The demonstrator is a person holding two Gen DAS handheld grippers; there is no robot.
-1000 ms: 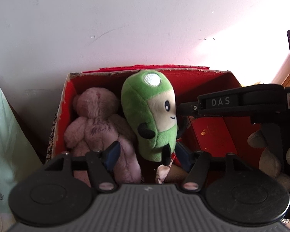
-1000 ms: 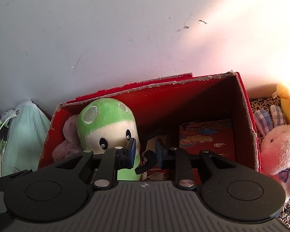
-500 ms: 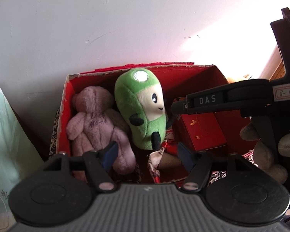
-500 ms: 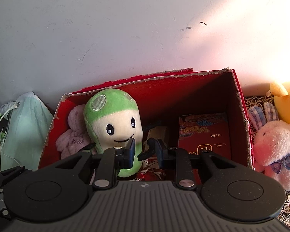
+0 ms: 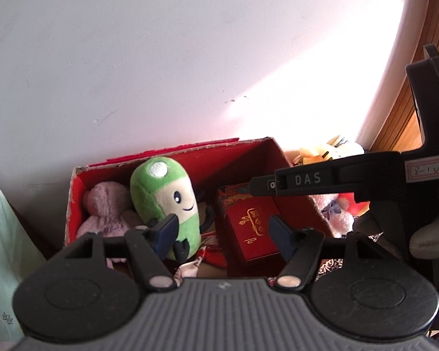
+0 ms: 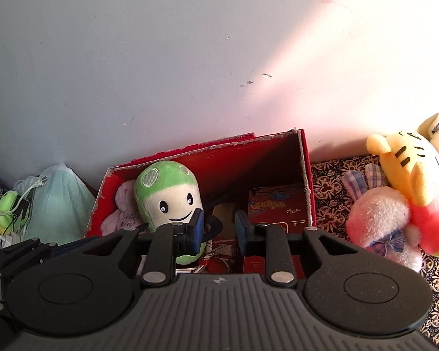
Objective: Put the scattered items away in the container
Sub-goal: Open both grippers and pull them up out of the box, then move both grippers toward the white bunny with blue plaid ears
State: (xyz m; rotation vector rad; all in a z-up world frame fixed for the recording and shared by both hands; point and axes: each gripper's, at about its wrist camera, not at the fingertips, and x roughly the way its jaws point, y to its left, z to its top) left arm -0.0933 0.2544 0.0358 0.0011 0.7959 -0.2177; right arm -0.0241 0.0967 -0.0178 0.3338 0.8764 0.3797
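A red cardboard box [image 5: 172,153] [image 6: 304,175] stands against the wall. In it are a green plush with a smiling face [image 5: 166,199] [image 6: 166,196], a pink teddy [image 5: 108,207] [image 6: 117,216] and a red gift box [image 5: 251,228] [image 6: 278,204]. My left gripper [image 5: 222,234] is open and empty, held back above the box's front. My right gripper [image 6: 218,228] is open by a narrow gap and empty; it shows from the side in the left wrist view [image 5: 260,185]. A yellow plush [image 6: 415,175] and a pink-white plush [image 6: 380,219] lie right of the box.
A patterned cloth [image 6: 327,193] covers the surface right of the box. A pale green bag [image 6: 55,207] with a white cable and small green things sits left of it. A white wall [image 6: 190,58] is right behind. A wooden panel [image 5: 401,122] stands far right.
Both grippers have pulled back and up from the box, so it looks smaller. The right gripper's jaws have opened a little. The green plush stays upright in the box.
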